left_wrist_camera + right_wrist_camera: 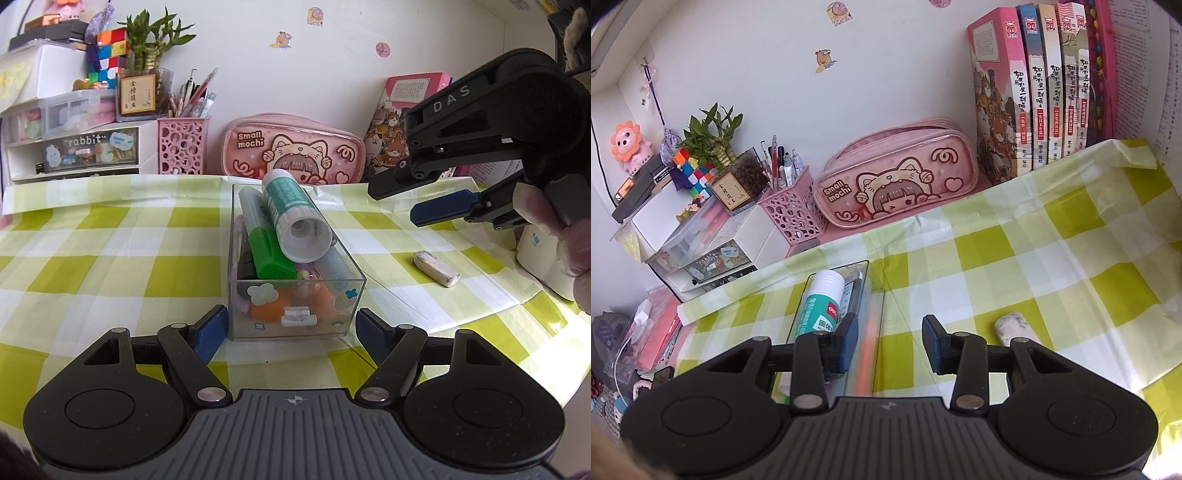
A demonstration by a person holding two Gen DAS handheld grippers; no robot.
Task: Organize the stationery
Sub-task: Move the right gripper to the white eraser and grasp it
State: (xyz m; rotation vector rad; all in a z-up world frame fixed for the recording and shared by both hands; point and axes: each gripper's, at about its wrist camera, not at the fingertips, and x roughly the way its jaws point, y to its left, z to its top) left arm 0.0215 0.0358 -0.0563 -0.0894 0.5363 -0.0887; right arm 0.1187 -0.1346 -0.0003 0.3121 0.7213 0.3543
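Glue stick (295, 218) tops the clear box (295, 295); both grippers' jaws gape, empty.

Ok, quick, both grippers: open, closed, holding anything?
Left gripper: open, empty, fingers either side of the clear box.
Right gripper: open, empty.

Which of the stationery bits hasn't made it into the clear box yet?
The white eraser: it lies alone on the checked cloth, right of the clear box. The glue stick and green marker already sit in the box.

"Small mochi" marks the pink pencil case (293, 149), "rabbit" the drawer (90, 149), apparently "DAS" the right tongs (397, 205).
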